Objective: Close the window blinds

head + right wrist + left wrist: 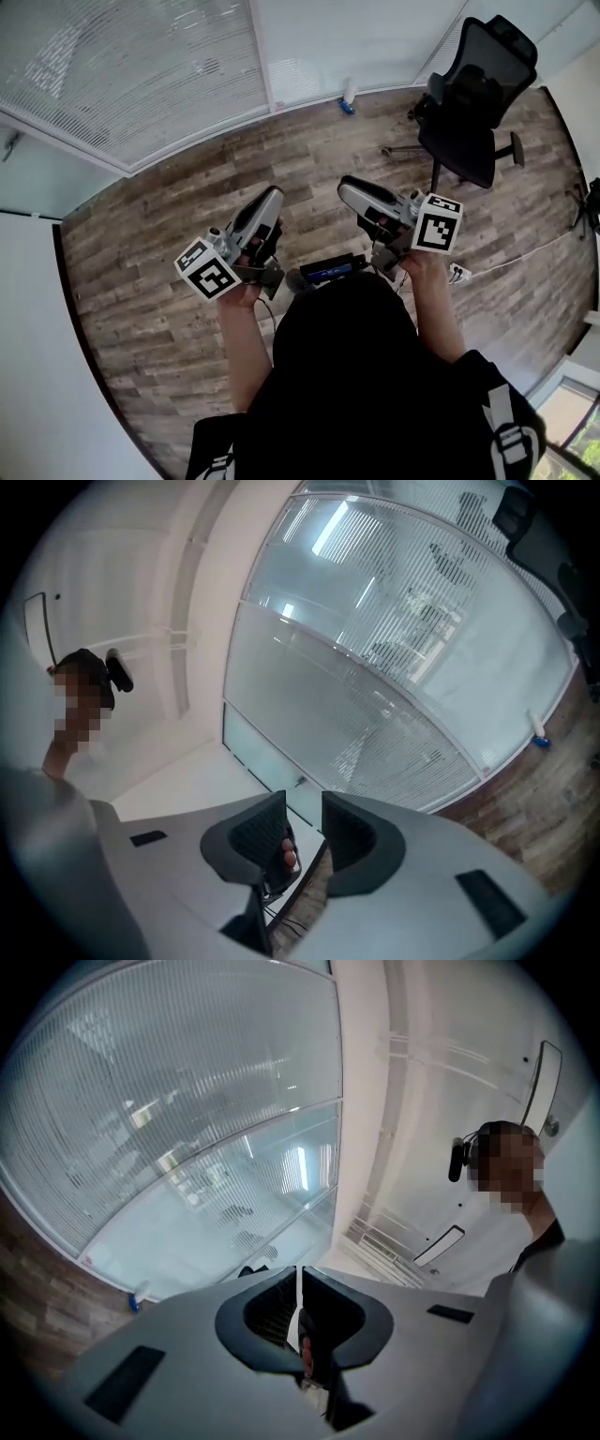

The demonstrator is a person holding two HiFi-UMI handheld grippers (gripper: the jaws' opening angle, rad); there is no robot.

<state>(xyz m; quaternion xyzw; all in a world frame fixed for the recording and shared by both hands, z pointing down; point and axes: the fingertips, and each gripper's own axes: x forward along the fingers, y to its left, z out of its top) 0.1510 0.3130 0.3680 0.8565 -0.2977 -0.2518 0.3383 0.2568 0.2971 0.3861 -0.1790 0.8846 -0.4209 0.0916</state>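
Note:
The window blinds (pixel 131 66) hang at the far left of the room, horizontal white slats over a glass wall. Both gripper views face them: the blinds (pixel 169 1119) fill the left of the left gripper view, and the blinds (pixel 403 667) fill the right of the right gripper view. My left gripper (pixel 272 192) is held above the wood floor, well short of the blinds, pointing toward them. Its jaws (pixel 298 1283) are shut to a thin slit with nothing between. My right gripper (pixel 347 185) is beside it, its jaws (pixel 303 808) open and empty.
A black office chair (pixel 473 103) stands at the back right. A small blue-and-white bottle (pixel 349 94) sits on the floor by the white wall. A white cable (pixel 525 253) runs across the wood floor at the right. A white wall (pixel 37 356) borders the left.

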